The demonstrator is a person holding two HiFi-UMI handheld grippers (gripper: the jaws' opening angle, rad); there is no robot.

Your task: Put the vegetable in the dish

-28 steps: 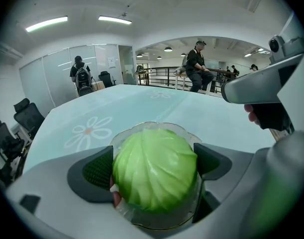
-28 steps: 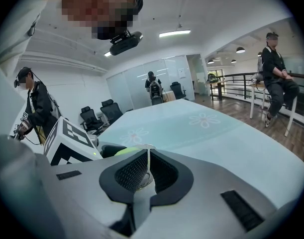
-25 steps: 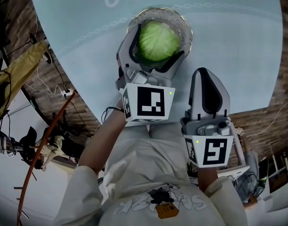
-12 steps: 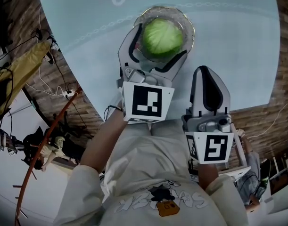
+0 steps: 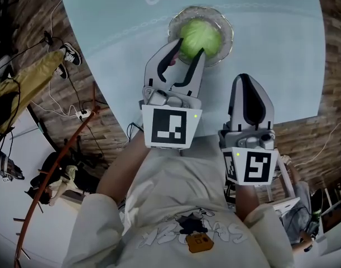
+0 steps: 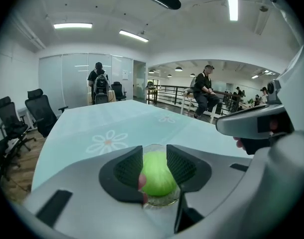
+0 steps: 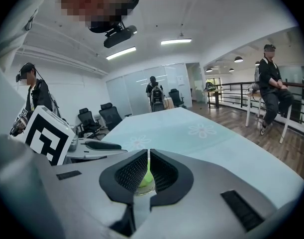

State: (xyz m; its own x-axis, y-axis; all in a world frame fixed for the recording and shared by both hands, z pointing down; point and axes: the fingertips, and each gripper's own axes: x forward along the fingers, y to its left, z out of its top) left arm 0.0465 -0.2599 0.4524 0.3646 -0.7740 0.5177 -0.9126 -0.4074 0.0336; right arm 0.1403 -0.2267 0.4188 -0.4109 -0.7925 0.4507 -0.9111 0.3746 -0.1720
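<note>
A round green cabbage (image 5: pixel 202 33) rests in a clear glass dish (image 5: pixel 227 31) on the pale blue table (image 5: pixel 270 49). My left gripper (image 5: pixel 187 50) is just on the near side of the dish, its tips over the dish's near rim. Its jaws are closing, and the pads do not press on anything. In the left gripper view the cabbage (image 6: pixel 159 176) and dish (image 6: pixel 161 201) show beyond the narrowing gap of the left gripper (image 6: pixel 154 152). My right gripper (image 5: pixel 249 81) hangs to the right, nearer the table's edge, shut and empty. Through the right gripper's (image 7: pixel 148 156) slit a sliver of cabbage (image 7: pixel 144 179) shows.
The table's curved near edge runs under both grippers, with wooden floor below. Cables, a shoe (image 5: pixel 70 52) and a yellow cloth (image 5: pixel 25 82) lie on the floor at the left. Office chairs (image 6: pixel 40 113) and several people, one seated (image 6: pixel 204 91), are beyond the table.
My left gripper has drawn back from around the cabbage toward the near edge, and its jaws have narrowed. The cabbage has stayed in the dish. The right gripper has barely moved.
</note>
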